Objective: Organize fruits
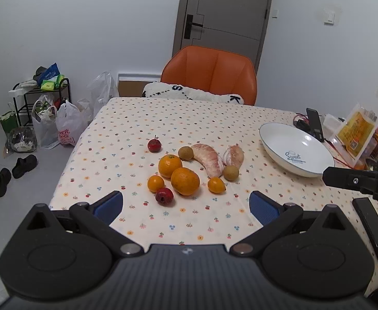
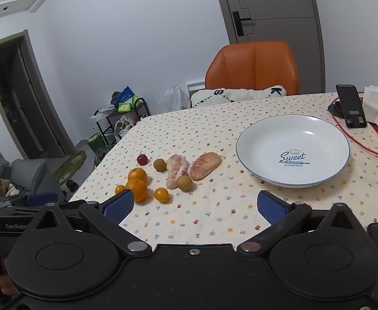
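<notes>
A cluster of fruit lies mid-table: two large oranges point(image 1: 185, 180), small orange fruits point(image 1: 216, 185), two red fruits point(image 1: 164, 196), two brown round fruits point(image 1: 230, 173) and two peeled pomelo pieces point(image 1: 208, 159). To their right stands an empty white plate point(image 1: 276, 139) printed "Sweet". My left gripper point(image 1: 186, 205) hovers open just in front of the cluster, holding nothing. In the right wrist view the same oranges point(image 2: 137, 190), pomelo pieces point(image 2: 205, 165) and plate point(image 2: 253, 134) appear; my right gripper point(image 2: 194, 205) is open and empty, near the table's front between fruit and plate.
An orange chair point(image 1: 209, 73) with a white cushion stands behind the table. A phone on a stand point(image 2: 350, 106), a red cable and snack packets point(image 1: 356, 131) crowd the right side. A dark phone point(image 1: 371, 226) lies near the right front edge. Bags and a rack sit on the floor left.
</notes>
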`<state>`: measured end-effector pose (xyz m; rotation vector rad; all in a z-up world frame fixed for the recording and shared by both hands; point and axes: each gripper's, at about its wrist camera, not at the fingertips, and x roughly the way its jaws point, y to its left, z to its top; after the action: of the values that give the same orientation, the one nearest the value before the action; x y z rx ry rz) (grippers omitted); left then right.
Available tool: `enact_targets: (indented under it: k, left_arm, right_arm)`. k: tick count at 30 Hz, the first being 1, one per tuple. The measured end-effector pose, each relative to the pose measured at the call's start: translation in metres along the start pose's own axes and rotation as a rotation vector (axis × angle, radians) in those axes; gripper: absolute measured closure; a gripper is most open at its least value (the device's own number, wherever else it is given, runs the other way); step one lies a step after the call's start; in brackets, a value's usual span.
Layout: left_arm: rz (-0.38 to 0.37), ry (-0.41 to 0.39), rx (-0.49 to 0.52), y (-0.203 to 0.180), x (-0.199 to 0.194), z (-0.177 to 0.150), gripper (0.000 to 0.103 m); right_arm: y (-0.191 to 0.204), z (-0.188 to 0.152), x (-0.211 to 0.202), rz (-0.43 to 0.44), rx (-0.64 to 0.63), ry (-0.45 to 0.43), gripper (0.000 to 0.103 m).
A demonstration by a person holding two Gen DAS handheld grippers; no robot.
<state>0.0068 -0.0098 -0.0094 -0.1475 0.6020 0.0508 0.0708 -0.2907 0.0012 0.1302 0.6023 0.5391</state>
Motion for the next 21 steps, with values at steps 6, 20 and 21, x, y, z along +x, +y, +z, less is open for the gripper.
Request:
enact_targets:
  k: [6, 20, 21]
  left_arm:
    - [0.013, -0.004, 0.01, 0.0, 0.012, -0.002, 0.0]
    - [0.006, 0.012, -0.028, 0.012, 0.054, -0.005, 0.014]
    - [0.005, 0.016, -0.034, 0.013, 0.056, -0.004, 0.018]
  right_arm:
    - [-0.005, -0.005, 0.017, 0.005, -0.016, 0.029, 0.0]
    - [-0.004, -0.003, 0.059, 0.086, -0.065, 0.082, 0.011]
    - [-0.004, -0.002, 0.063, 0.092, -0.066, 0.088, 0.015]
